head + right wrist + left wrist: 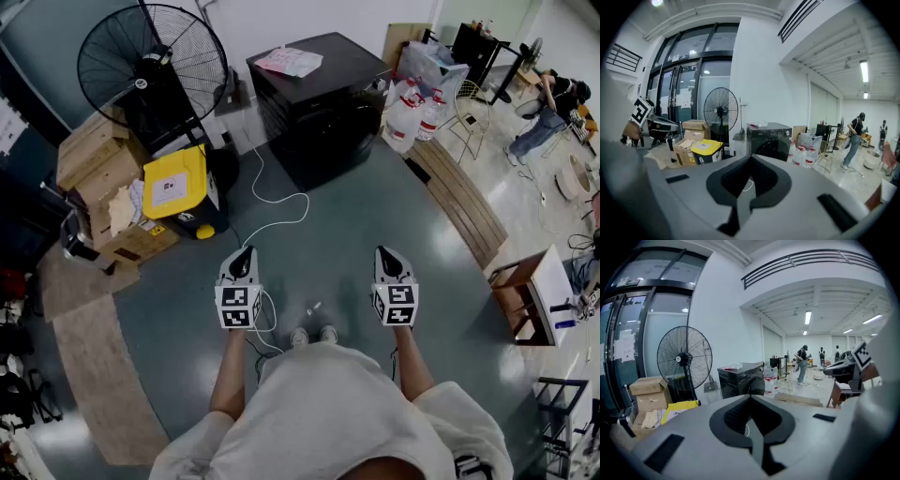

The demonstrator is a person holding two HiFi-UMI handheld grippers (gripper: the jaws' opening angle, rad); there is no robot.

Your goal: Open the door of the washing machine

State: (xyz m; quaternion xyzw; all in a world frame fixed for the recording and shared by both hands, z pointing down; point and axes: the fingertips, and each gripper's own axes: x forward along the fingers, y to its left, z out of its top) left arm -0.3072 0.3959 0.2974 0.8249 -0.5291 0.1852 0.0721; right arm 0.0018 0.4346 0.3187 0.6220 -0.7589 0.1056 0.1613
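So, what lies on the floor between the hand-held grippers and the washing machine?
In the head view, only a white cable lies on that stretch of floor before the washing machine.

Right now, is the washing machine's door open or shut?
Shut. In the right gripper view the round door sits flat in the front of the black washing machine, with no gap showing.
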